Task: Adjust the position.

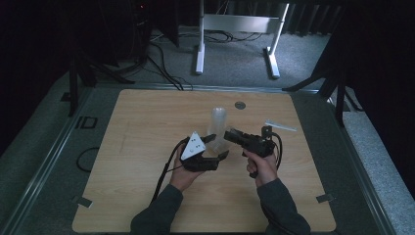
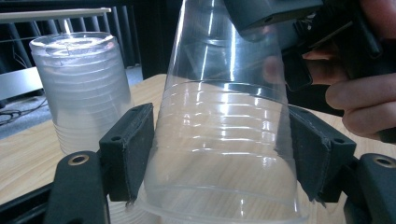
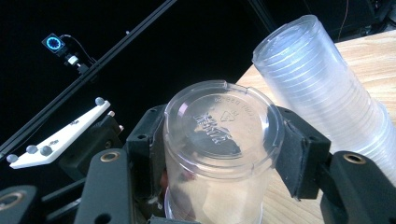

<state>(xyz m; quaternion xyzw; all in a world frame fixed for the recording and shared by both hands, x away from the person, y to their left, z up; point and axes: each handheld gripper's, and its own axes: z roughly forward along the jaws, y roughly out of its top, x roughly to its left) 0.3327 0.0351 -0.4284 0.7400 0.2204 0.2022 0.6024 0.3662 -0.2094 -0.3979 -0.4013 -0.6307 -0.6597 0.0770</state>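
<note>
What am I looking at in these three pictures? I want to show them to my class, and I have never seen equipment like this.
A person sits at a wooden table and holds a hand tool in each hand. Each tool ends in two black jaws that pinch like tongs.

The high view comes from a fixed camera above the table. In it the left gripper and the right gripper meet at a clear plastic cup. The other two pictures come from small cameras riding on the tools, looking along their jaws.

In the left gripper view, the jaws press the ribbed sides of the upside-down cup. In the right gripper view, the jaws close around its base. Behind it stands a stack of cups, also upside down. So both tools hold one cup, near the stack.
</note>
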